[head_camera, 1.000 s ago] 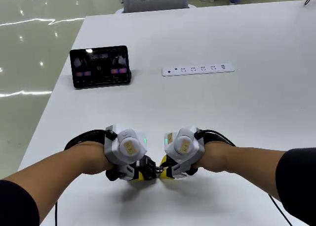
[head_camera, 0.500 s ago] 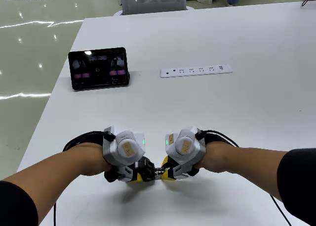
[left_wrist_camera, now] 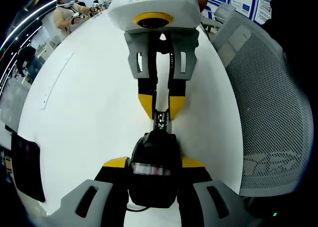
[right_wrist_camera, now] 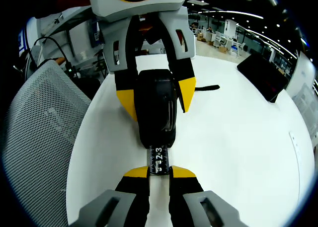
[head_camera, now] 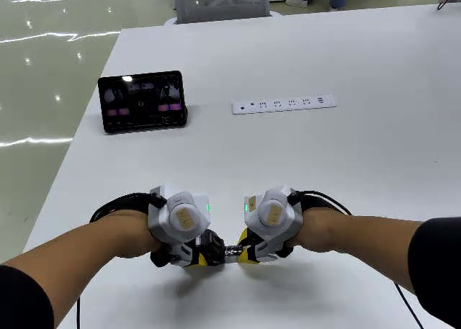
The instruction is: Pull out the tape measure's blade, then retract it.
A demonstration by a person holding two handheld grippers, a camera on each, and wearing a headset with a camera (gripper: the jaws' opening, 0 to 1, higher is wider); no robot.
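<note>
The left tool (left_wrist_camera: 154,163) is clamped on the black tape measure case (left_wrist_camera: 153,180), down by the near edge of the white surface (head_camera: 346,170); the right tool (right_wrist_camera: 160,172) is pinched shut on the blade (right_wrist_camera: 159,160), just a short stretch out. To pull well, draw the right tool straight away along the blade's line, case held level, so nothing twists or slips. The right gripper view reads the printed 2 and 3 on the blade; the head view instead shows the tablet (head_camera: 142,101) and power strip (head_camera: 284,104) well beyond
</note>
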